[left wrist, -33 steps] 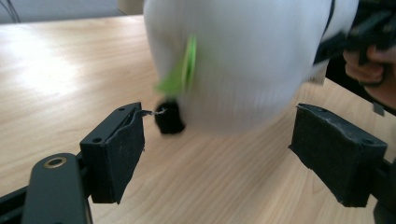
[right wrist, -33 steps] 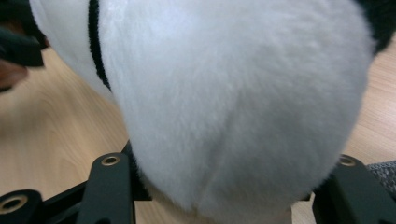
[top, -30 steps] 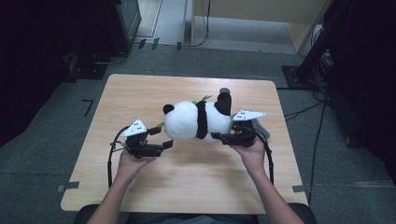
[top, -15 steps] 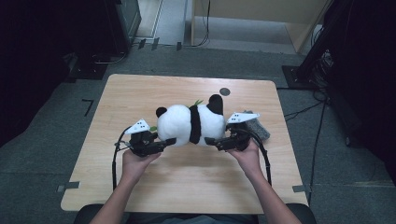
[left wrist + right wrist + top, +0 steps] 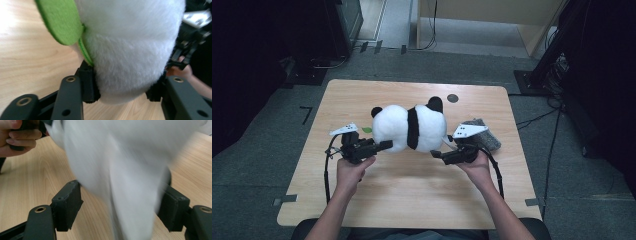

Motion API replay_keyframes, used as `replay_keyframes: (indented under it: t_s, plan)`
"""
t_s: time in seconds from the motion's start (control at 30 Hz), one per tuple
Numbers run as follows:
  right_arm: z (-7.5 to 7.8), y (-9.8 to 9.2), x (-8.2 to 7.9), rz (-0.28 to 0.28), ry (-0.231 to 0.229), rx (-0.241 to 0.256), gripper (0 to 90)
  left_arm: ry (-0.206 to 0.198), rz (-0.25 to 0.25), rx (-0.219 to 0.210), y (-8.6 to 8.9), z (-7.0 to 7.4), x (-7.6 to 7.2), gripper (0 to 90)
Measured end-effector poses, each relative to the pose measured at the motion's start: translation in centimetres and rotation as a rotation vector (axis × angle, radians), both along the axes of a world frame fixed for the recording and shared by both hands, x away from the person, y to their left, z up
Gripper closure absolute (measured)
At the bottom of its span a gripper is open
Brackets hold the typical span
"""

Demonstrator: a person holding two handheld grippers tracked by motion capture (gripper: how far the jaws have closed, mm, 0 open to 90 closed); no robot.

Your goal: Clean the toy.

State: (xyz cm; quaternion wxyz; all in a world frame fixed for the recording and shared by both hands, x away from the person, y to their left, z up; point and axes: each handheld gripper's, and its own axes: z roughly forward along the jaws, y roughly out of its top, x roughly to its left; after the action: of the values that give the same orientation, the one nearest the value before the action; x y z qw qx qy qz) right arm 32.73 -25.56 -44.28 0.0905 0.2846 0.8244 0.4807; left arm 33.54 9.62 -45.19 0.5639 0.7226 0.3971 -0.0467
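A black-and-white panda plush (image 5: 409, 127) hangs low over the wooden table (image 5: 412, 200), stretched sideways between my two grippers. My left gripper (image 5: 384, 145) is at its left end. In the left gripper view the two pads press into the white fur (image 5: 130, 50), and a green felt leaf (image 5: 62, 22) sticks out beside the left pad. My right gripper (image 5: 437, 154) is at the plush's lower right. In the right gripper view its jaws stand wide apart around a blurred white part of the plush (image 5: 120, 170), and the pads do not visibly press in.
A grey folded cloth (image 5: 484, 135) lies on the table just behind the right hand. A small dark round spot (image 5: 452, 98) marks the table's far side. Cables trail from both grippers toward the person. Dark equipment stands on the floor around the table.
The panda has moved left and turned level, so its ears now point to the far side. Both hands shifted left with it.
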Motion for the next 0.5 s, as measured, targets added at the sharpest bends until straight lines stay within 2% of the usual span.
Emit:
replay_keyframes:
  t_s: [0.03, 0.07, 0.1, 0.17, 0.2, 0.27, 0.33, 0.43, 0.5]
  plan:
    - [0.0, 0.0, 0.0, 0.000, 0.000, 0.000, 27.6, 0.000, 0.000, 0.000, 0.0, 0.0, 0.0, 45.1]
    - [-0.3, 0.6, -0.1, -0.035, -0.003, -0.078, 27.6, -0.016, 0.006, 0.030, -0.3, -0.2, -0.1, 41.4]
    - [-0.6, 0.6, 0.0, -0.038, 0.008, -0.096, 28.8, -0.043, 0.002, 0.076, -0.8, -0.5, -0.3, 37.9]
    - [-0.9, 0.5, 0.2, -0.051, 0.035, -0.109, 29.9, -0.046, -0.013, 0.111, -1.1, -0.9, -0.3, 33.1]
    - [-0.9, 0.5, 0.2, -0.051, 0.035, -0.109, 29.9, -0.046, -0.013, 0.111, -1.1, -0.9, -0.3, 31.7]
    - [-0.9, 0.3, 0.3, -0.058, 0.049, -0.097, 30.6, -0.017, -0.022, 0.139, -1.2, -1.3, -0.1, 29.9]
    - [-0.6, 0.2, 0.2, -0.061, 0.045, -0.078, 30.8, -0.006, -0.024, 0.126, -1.2, -1.4, 0.0, 29.7]
    - [-0.5, 0.1, 0.1, -0.060, 0.037, -0.083, 30.8, -0.009, -0.026, 0.130, -1.2, -1.4, -0.1, 29.5]
    - [-0.4, 0.1, 0.0, -0.060, 0.040, -0.087, 30.8, 0.012, -0.029, 0.124, -1.2, -1.5, -0.1, 29.0]
